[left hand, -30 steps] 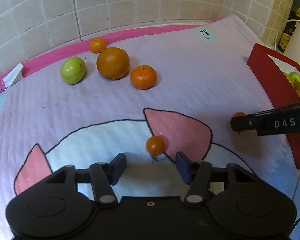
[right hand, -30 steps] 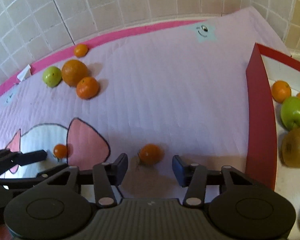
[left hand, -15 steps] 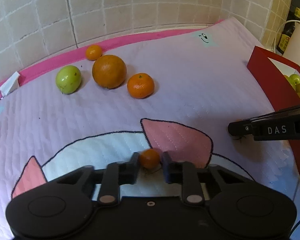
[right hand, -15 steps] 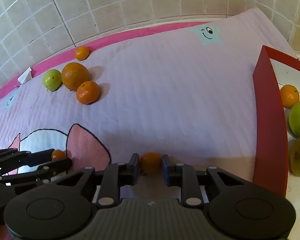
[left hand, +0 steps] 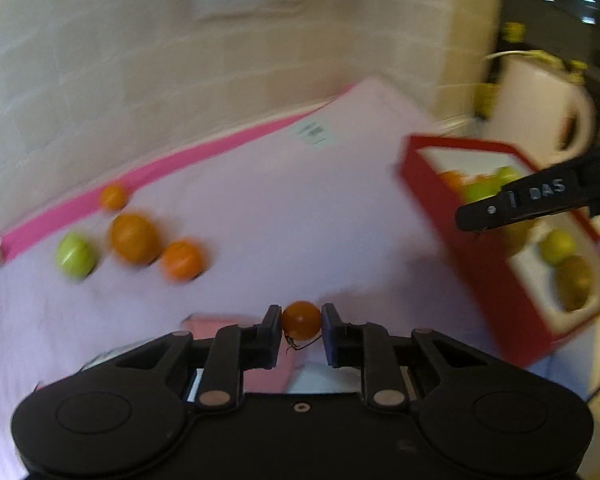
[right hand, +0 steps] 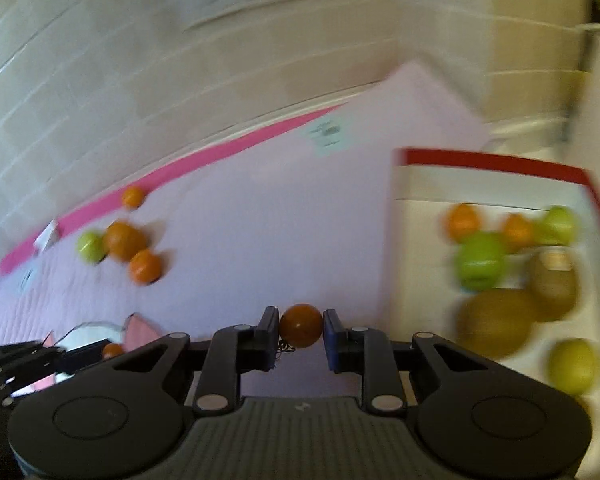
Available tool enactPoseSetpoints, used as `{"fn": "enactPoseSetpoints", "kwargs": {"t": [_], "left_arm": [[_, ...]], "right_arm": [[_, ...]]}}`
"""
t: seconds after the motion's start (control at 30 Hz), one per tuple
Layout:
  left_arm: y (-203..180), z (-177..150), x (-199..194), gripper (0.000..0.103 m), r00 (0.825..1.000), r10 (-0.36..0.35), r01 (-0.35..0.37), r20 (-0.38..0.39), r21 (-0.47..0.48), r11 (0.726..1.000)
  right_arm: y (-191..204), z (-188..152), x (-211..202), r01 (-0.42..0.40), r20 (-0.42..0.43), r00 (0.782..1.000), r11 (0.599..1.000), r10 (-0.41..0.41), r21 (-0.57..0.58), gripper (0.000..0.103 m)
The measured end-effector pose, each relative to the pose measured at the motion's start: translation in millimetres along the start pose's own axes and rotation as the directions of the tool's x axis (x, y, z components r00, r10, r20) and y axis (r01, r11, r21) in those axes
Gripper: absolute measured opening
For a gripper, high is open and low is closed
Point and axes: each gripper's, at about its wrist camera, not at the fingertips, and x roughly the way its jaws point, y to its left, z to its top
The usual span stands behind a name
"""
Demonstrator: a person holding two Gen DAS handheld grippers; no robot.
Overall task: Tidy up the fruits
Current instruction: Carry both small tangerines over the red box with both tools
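Orange cherry-size fruit (left hand: 301, 320) pinched between the pads of the left gripper (left hand: 301, 330), clear of the lilac quilted mat (left hand: 300, 208). Right gripper (right hand: 301, 330) likewise clamped on a second small orange fruit (right hand: 301, 325) — beside the red-rimmed tray (right hand: 480, 158) holding green, orange and brown fruits. Four fruits (left hand: 134, 238) lie grouped near the mat's pink border; both views are blurred.

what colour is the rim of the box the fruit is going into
Red, with a white inside; the box shows best in the right wrist view.
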Motion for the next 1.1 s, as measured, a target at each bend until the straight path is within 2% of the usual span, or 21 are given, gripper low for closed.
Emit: {"fn": "enactPoseSetpoints", "kwargs": {"t": [0.1,0.2,0.37,0.6,0.83,0.93,1.1], "left_arm": [[-35.1,15.8,-3.8,0.024,0.995,-0.092,0.090,0.029,0.069,0.994],[-69.1,29.4,-1.2,0.024,0.982,-0.185,0.180,0.029,0.131,0.975],[-124.9,40.8,14.3,0.024,0.958,-0.285,0.280,-0.008,0.216,0.935],[-167.3,32.4,48.8,0.024,0.949,-0.299,0.315,-0.101,0.224,0.922],[-182.8,38.2,66.2,0.024,0.953,-0.274,0.297,-0.130,0.226,0.928],[-191.7,39.5,78.8,0.024,0.959,-0.238,0.269,-0.155,0.223,0.937],[-198.3,36.6,94.1,0.024,0.961,-0.196,0.236,-0.197,0.205,0.950]], "right_arm": [[-44.2,-1.5,-19.8,0.044,0.001,0.999,0.996,-0.045,0.077,0.025],[-79.2,-10.2,-32.4,0.085,-0.017,0.996,0.990,-0.084,0.109,0.025],[-113.2,-26.5,-41.3,0.078,-0.043,0.996,0.987,-0.073,0.143,0.025],[-129.0,-37.7,-38.6,0.061,-0.028,0.998,0.986,-0.057,0.156,0.025],[-146.8,-19.3,-43.4,0.084,0.046,0.995,0.983,-0.093,0.163,0.025],[-151.5,-9.8,-25.2,0.112,0.033,0.992,0.984,-0.118,0.137,0.025],[-156.8,-3.1,2.9,0.090,-0.020,0.996,0.988,-0.088,0.128,0.025]]}}
